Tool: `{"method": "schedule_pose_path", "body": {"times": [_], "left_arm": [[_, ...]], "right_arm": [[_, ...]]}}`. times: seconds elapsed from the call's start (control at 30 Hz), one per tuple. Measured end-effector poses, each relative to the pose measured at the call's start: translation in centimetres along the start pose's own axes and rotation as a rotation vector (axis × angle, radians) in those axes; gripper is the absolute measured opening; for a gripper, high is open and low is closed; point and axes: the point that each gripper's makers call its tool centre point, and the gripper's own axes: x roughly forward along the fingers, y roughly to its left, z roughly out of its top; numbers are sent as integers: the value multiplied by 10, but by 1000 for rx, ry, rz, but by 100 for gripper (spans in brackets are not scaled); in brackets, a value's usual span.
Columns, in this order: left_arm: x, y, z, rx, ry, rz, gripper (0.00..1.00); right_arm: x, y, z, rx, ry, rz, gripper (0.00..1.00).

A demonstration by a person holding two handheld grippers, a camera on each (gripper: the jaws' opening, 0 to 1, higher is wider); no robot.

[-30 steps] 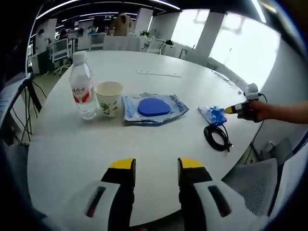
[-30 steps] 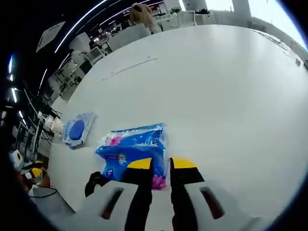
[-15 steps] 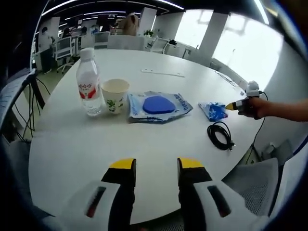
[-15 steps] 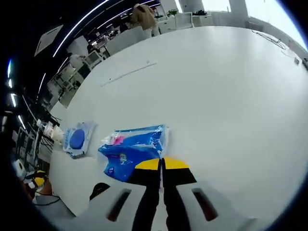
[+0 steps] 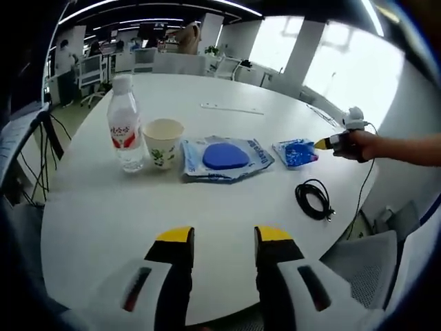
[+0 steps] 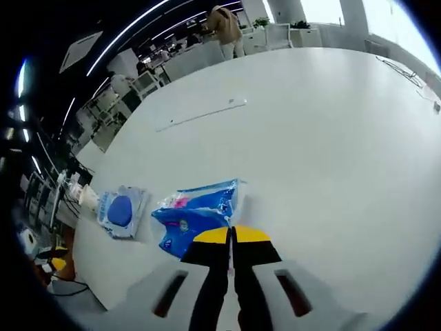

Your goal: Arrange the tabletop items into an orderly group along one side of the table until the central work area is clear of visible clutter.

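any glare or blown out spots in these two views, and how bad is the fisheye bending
Left gripper view: the windows at upper right are blown out to white, and the white table has a soft sheen; its edge bows strongly. Right gripper view: ceiling light strips curve into arcs at upper left, the table reads evenly bright, and the blue packet stays sharp at the right gripper.

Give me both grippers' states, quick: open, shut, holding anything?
Left gripper: open, holding nothing, above the bare table.
Right gripper: shut on the edge of the blue packet.
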Motion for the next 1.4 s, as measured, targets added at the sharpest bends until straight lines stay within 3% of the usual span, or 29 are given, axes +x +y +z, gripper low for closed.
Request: {"method": "schedule_pose_path", "body": {"times": [0.23,0.5,0.97,1.4], "left_arm": [[-2,1,-1,-8,0,2,34],[-3,4,-4,-21,0,8,34],[-2,1,-1,-31,-3,3,34],[0,2,-3,-32,11,1,35]], "right_arm": [[9,10,12,-65,18,30,0],[16,12,15,-80,28,40,0],[25,13,-2,-98,68,44,0],[29,11,-7,-73,79,38,0]]}}
